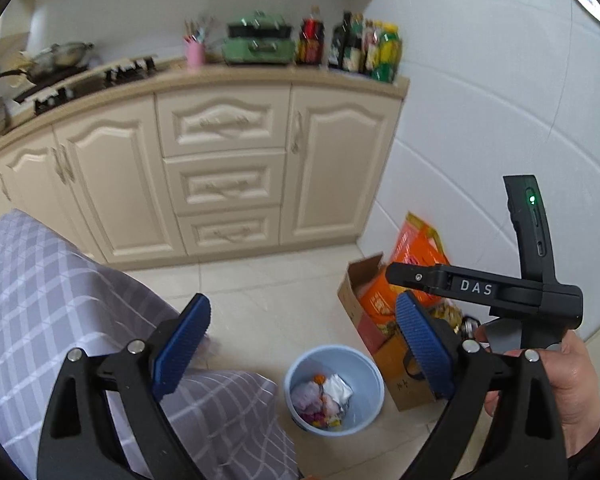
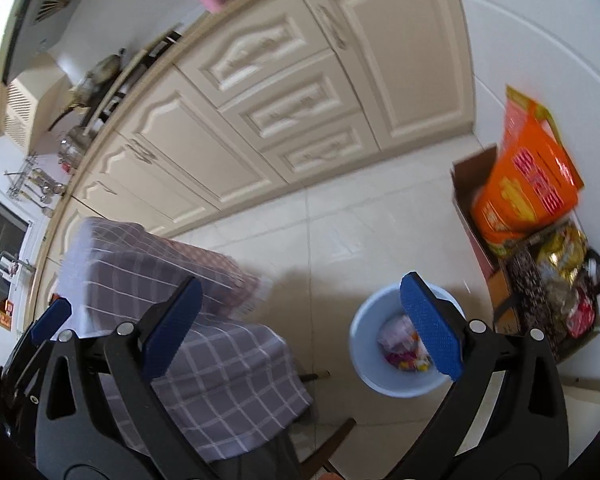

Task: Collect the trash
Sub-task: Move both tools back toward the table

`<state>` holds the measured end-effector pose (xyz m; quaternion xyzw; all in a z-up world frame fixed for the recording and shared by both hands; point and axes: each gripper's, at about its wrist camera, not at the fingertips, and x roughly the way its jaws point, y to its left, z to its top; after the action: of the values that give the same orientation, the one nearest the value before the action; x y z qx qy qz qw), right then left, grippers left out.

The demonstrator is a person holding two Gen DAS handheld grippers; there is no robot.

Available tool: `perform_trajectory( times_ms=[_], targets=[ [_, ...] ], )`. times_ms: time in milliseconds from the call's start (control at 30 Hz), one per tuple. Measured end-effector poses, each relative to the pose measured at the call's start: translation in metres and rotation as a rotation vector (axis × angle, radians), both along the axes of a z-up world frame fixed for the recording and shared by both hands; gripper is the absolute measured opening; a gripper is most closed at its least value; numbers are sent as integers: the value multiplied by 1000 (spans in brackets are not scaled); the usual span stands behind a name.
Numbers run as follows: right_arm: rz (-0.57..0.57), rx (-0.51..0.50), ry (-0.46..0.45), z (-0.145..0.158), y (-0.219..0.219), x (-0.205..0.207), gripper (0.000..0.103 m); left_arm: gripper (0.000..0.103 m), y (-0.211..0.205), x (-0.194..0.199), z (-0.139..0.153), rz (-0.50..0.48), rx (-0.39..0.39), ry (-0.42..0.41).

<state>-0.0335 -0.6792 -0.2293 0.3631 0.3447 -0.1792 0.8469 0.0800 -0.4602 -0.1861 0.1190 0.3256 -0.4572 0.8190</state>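
Left wrist view: left claw (image 1: 302, 344) spread wide and empty, poised high over a blue bin (image 1: 334, 390) on the floor beside a checked cloth (image 1: 60, 304). Right claw (image 2: 300, 330) likewise apart, holding nothing. Bin upright, mouth facing up, axis vertical, trash (image 1: 324, 398) already inside. Seemingly between pickups; next, finding another scrap, none visible loose here
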Motion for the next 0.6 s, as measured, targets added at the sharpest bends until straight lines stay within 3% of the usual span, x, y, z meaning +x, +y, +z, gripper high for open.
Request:
perform_trajectory(
  times_ms=[333,600],
  targets=[
    [205,-85,-159,81,87,78,97,93,100,27,72,186,-79,-167],
    [393,-121,-215,116,178,150,97,94,204,76,97,406,-87,-233]
  ],
)
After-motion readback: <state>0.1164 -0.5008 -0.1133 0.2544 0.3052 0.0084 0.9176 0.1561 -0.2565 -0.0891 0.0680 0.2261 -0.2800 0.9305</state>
